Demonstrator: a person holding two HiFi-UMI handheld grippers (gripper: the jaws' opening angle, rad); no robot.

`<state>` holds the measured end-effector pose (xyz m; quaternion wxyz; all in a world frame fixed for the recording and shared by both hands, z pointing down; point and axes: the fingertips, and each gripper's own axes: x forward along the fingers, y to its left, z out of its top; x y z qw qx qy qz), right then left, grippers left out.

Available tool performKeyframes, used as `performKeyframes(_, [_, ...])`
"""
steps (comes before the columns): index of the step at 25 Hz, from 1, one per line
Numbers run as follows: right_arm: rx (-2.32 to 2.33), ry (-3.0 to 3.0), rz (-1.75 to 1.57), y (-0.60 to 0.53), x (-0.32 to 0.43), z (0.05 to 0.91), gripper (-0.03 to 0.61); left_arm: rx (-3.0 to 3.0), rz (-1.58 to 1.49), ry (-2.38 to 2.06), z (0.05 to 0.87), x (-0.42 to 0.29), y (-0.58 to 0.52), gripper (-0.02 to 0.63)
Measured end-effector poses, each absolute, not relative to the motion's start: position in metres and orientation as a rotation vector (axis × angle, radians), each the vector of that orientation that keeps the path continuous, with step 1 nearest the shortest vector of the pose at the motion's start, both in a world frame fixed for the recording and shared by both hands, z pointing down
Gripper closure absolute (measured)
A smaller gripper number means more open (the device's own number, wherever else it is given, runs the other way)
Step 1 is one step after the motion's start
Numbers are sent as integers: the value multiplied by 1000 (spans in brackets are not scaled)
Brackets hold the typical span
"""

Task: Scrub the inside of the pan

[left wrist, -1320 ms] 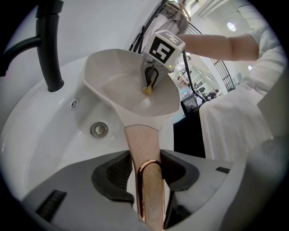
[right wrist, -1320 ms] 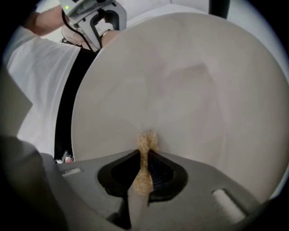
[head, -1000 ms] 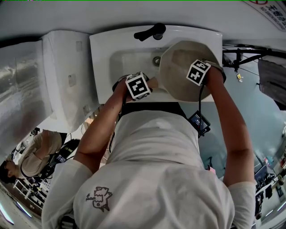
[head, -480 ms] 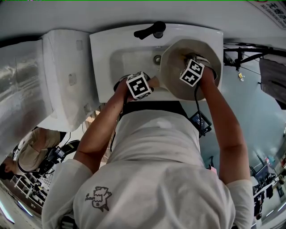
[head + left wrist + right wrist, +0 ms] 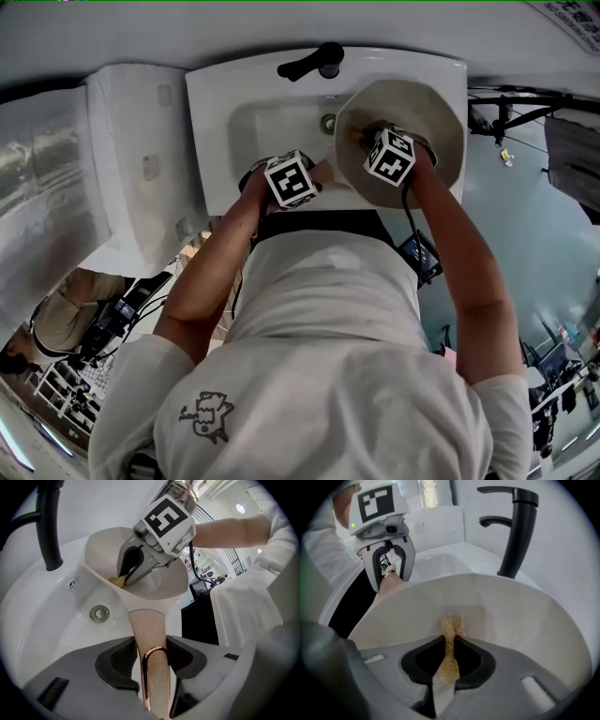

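Observation:
A cream pan (image 5: 433,111) is held tilted over the white sink (image 5: 225,112). My left gripper (image 5: 150,654) is shut on the pan's wood-coloured handle (image 5: 147,627), which ends in a copper loop. My right gripper (image 5: 450,654) is shut on a tan scrub pad (image 5: 451,634), whose tip presses on the pan's inner wall (image 5: 515,616). The head view shows the right gripper (image 5: 375,145) inside the pan near its left side, and the left gripper (image 5: 305,178) at the sink's front edge. In the left gripper view the pad (image 5: 115,579) shows under the right gripper (image 5: 127,573).
A black faucet (image 5: 314,64) stands at the sink's back, with the drain (image 5: 328,123) just left of the pan. A white cabinet (image 5: 131,159) adjoins the sink at the left. A small black device (image 5: 419,255) hangs on the right gripper's cable. Another person (image 5: 66,319) is at lower left.
My right gripper has slid leftward across the pan's inside, from near the right rim toward the left side, and tipped more downward. The left gripper and the pan have stayed put.

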<state>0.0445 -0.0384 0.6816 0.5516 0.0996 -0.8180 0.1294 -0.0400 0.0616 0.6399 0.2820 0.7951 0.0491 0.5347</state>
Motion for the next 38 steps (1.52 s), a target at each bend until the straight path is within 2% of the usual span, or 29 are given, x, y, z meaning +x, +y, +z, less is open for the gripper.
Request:
performKeyframes(10, [37, -1930, 500, 12, 41, 671, 525, 2123, 1456, 137, 651, -40, 64, 434])
performKeyframes(19, [-5, -1922, 529, 24, 44, 671, 523, 2119, 1420, 140, 651, -38, 66, 434])
performKeyframes(38, [372, -2071, 522, 6, 75, 603, 523, 2191, 1309, -36, 629, -34, 48, 411])
